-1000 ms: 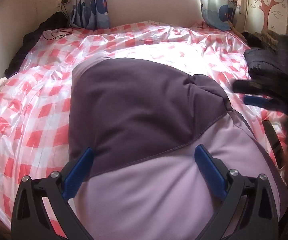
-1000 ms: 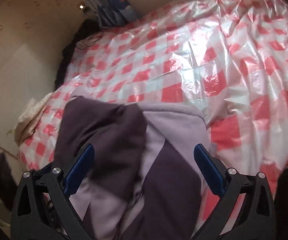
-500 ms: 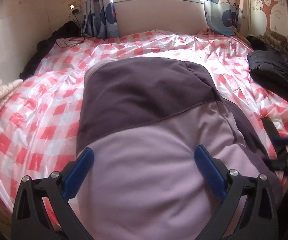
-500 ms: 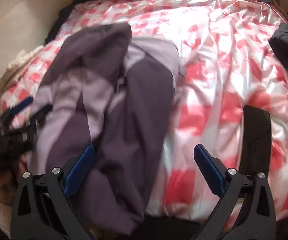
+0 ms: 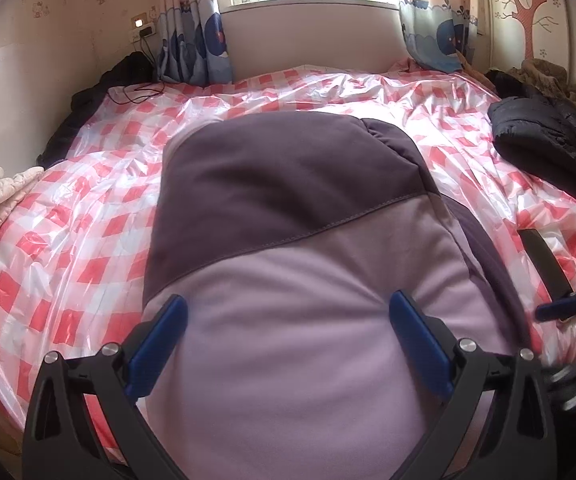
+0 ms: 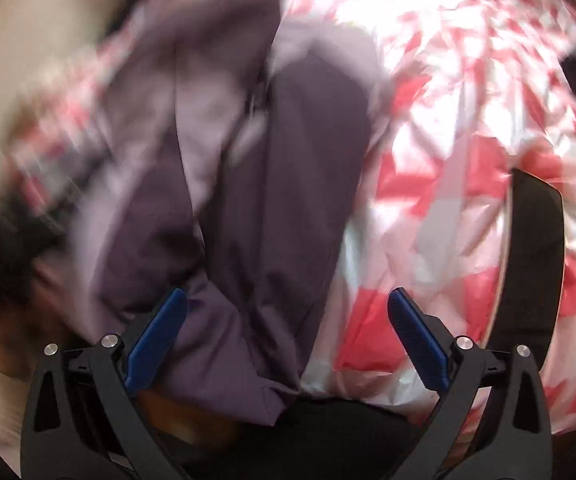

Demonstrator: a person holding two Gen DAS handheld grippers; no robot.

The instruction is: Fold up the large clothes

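On the bed's red-checked plastic cover [image 5: 88, 216] lies the two-tone purple garment [image 5: 288, 208], dark at the far end and pale lilac near. Above its lilac part hangs the left claw [image 5: 288, 320], fingers spread wide and empty. Over its dark near edge, the right claw [image 6: 286, 312] is likewise spread apart, in a blurred view.

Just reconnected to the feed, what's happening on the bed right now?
A person is folding a two-tone purple garment spread on a bed with a red-checked plastic cover. The left tool hovers open over its pale lower part. The right tool, also open, points at its right edge; that view is motion-blurred. Neither grips fabric.
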